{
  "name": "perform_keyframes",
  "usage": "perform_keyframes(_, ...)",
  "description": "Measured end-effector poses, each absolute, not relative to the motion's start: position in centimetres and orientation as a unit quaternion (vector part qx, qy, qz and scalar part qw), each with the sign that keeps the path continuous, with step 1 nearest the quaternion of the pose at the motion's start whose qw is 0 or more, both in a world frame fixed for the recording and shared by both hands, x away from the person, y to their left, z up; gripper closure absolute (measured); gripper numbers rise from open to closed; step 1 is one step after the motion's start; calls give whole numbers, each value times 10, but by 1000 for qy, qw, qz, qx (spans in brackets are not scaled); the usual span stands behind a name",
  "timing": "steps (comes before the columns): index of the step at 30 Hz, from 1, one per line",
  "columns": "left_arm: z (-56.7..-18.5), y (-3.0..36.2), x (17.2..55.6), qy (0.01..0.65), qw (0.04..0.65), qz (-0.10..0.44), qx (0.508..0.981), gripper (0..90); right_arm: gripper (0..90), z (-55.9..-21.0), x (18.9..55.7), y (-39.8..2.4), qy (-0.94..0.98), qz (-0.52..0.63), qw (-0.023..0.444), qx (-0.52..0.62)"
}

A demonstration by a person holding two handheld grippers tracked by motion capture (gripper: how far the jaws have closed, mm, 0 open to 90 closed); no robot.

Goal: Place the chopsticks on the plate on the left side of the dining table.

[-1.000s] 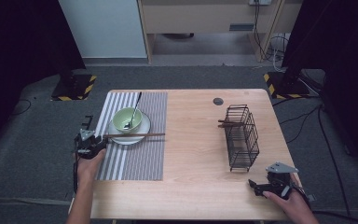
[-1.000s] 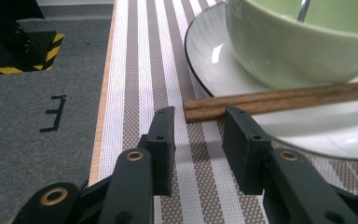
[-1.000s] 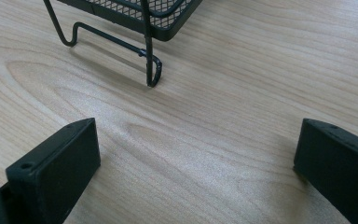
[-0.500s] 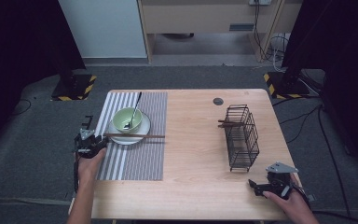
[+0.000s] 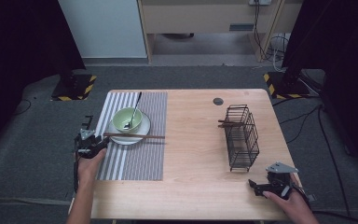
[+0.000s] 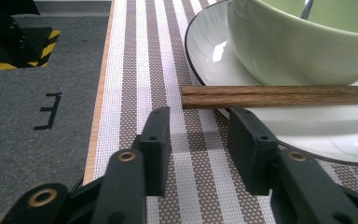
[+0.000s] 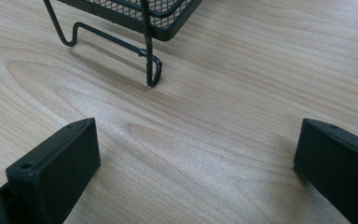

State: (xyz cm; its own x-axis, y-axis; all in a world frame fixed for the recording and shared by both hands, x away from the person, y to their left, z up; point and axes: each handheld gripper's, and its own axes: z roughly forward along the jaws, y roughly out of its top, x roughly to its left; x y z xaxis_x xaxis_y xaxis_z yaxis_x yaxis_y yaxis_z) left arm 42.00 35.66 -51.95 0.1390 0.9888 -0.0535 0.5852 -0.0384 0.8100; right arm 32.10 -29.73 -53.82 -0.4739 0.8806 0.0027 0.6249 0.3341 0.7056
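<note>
Resting on the striped mat, the left claw (image 6: 199, 135) has just been opening, chopsticks (image 6: 279, 95) lying free ahead; the right claw (image 7: 196, 163) gapes empty over the counter (image 7: 242, 93).

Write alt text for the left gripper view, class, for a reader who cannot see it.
A pair of brown wooden chopsticks lies across the rim of a white plate holding a pale green bowl. The left gripper sits just short of their near end, jaws apart, nothing between them, over a striped placemat.
</note>
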Motion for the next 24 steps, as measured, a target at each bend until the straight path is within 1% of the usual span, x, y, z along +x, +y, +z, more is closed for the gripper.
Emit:
perform_keyframes(5,-511,354,412,584,367,274,671,509,4,-538,321,-297,793,328,195,475)
perform_keyframes(11,-501,344,400,565,382,259,685,366,4,-538,321,-297,793,328,195,475)
perform_keyframes(14,-496,336,394,553,393,250,691,312,3,-538,321,-297,793,328,195,475)
perform_keyframes(24,-488,306,388,514,406,220,723,232,4,-538,321,-297,793,328,195,475)
